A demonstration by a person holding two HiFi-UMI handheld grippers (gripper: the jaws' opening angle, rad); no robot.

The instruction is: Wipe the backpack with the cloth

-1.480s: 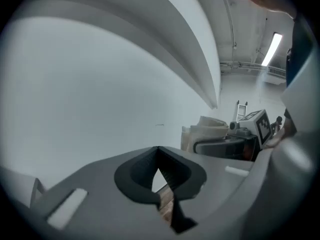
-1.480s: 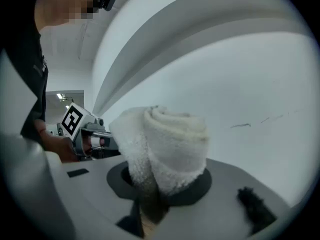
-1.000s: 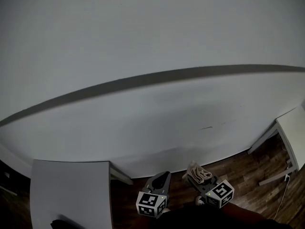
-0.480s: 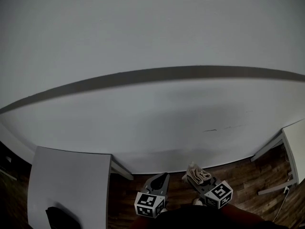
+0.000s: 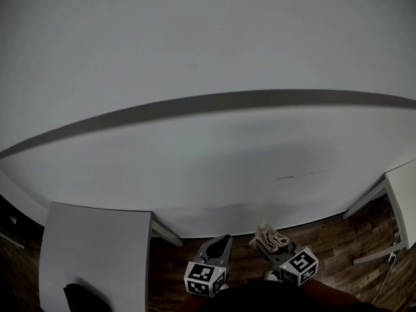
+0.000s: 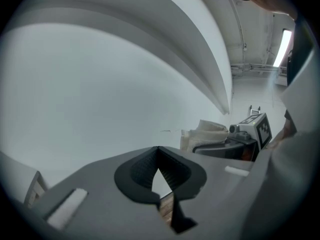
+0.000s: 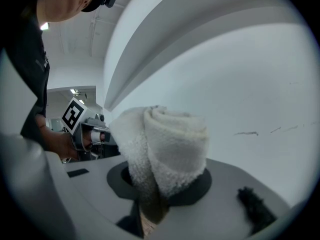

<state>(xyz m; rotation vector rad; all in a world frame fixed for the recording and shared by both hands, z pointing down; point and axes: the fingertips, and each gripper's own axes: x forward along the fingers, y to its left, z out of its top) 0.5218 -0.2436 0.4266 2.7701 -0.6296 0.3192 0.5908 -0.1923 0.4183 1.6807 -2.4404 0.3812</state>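
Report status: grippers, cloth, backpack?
Left gripper shut, empty. Right gripper shut on rolled cloth, facing the wall. No backpack clearly in view; only a dark shape at the white table's near edge. No obstruction seen.

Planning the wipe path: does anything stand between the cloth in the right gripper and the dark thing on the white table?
Only the left gripper, shut and empty, sits between the cloth and the dark thing on the white table. Nothing else visible is in the way.
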